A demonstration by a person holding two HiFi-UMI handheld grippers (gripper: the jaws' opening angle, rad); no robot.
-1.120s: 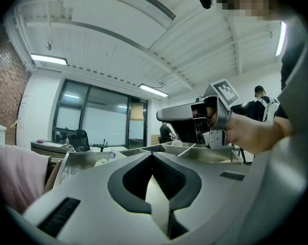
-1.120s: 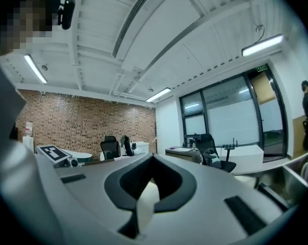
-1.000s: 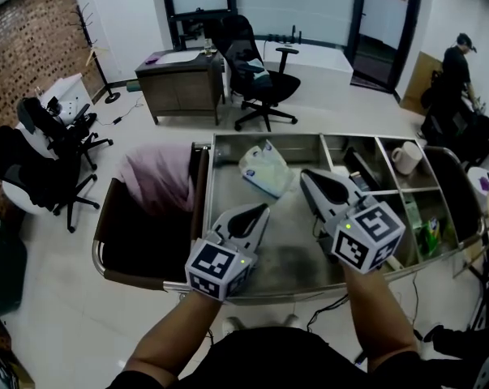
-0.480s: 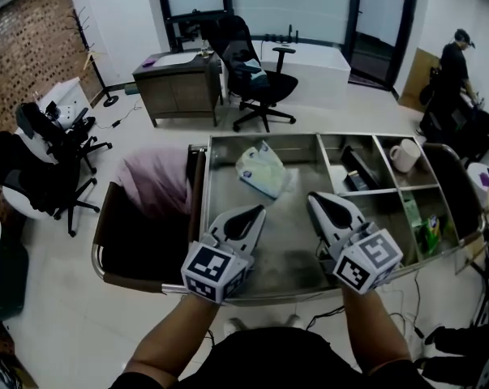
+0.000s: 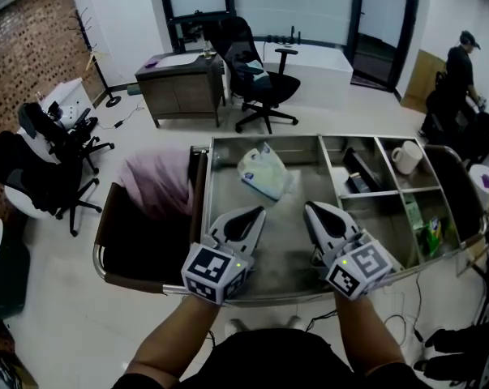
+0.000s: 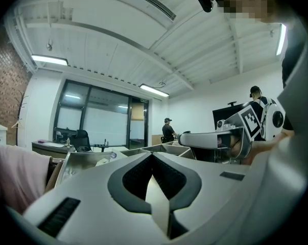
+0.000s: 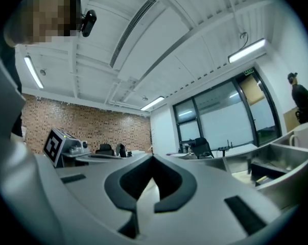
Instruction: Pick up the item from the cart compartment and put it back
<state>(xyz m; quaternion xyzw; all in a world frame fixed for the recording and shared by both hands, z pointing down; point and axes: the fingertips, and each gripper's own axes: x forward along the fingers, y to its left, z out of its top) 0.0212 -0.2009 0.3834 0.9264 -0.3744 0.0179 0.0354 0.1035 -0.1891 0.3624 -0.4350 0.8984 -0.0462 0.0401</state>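
Head view is showing both tools hovering side by side over the near end of the steel cart (image 5: 264,136), above the bare floor of its large compartment (image 5: 286,245), and neither is touching anything. The left gripper (image 5: 246,215) is keeping its jaws pressed together with nothing between them; in the left gripper view the two dark pads are meeting at the tip with only the room beyond. The right gripper (image 5: 318,211) is doing the same, jaws closed tip to tip and empty, so no item is being carried. The likeliest thing for the task, a pale plastic packet (image 5: 265,172), is lying crumpled toward the far end of that large compartment, well ahead of both tips. It is resting loose on the metal, which is probably leaving it easy to reach from the near side. The smaller compartments on the right are holding a white mug (image 5: 405,157), a dark object (image 5: 358,171) I cannot identify, and a green pack (image 5: 429,235), all well apart from the grippers. A pink cloth (image 5: 153,181) is bulging out of the brown bag (image 5: 106,225) hanging at the cart's left end. With both pairs of jaws closed and held short of the packet, the hands are seemingly waiting in a neutral stance. Either the pick is not yet begun or the item is already lying back in place, and I cannot tell which. Any grasp is going to need the jaws opening first.
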